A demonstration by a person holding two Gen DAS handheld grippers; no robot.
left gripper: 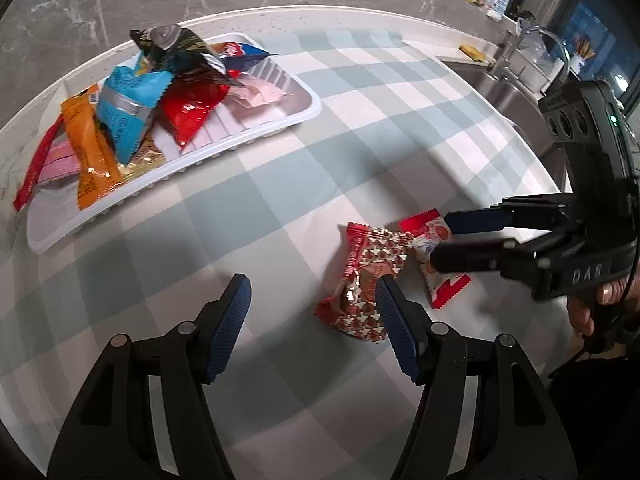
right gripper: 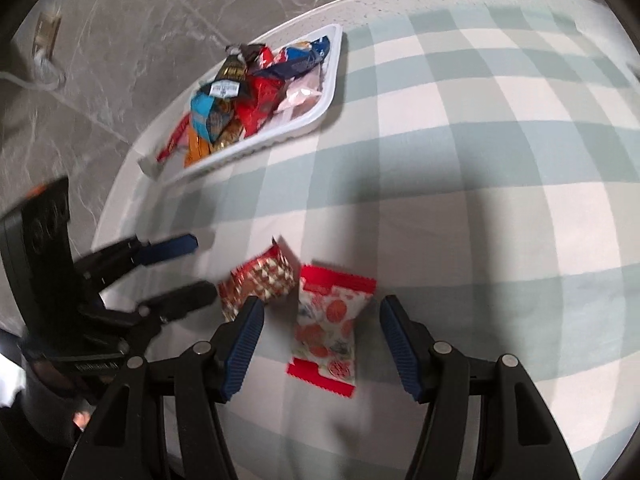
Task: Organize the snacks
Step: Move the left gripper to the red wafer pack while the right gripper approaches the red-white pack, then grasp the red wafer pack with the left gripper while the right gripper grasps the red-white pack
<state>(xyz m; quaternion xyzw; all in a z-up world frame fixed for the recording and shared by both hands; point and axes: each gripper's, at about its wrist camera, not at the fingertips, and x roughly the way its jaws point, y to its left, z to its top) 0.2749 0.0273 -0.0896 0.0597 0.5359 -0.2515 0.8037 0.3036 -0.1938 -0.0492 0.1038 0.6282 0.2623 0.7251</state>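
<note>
With most snacks already piled in the white tray [left gripper: 308,110], the left gripper [left gripper: 312,320] and right gripper [right gripper: 322,340] are hovering wide-jawed and empty over the last two packets, the red patterned packet [left gripper: 362,284] and the red-and-white packet [right gripper: 326,332], lying on the bench well short of that tray, each needing to descend and close.

Soft daylight, heavy fisheye bend, one view blurred

The checked tablecloth [left gripper: 320,140] bows toward dark corners; broad shadows cross it. The right wrist view smears, perhaps from motion; foil packets in the white tray [left gripper: 296,114] glint.

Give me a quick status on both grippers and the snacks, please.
Left gripper, right gripper: open, empty. Two packets loose on cloth; rest in tray. Nothing blocking.
</note>
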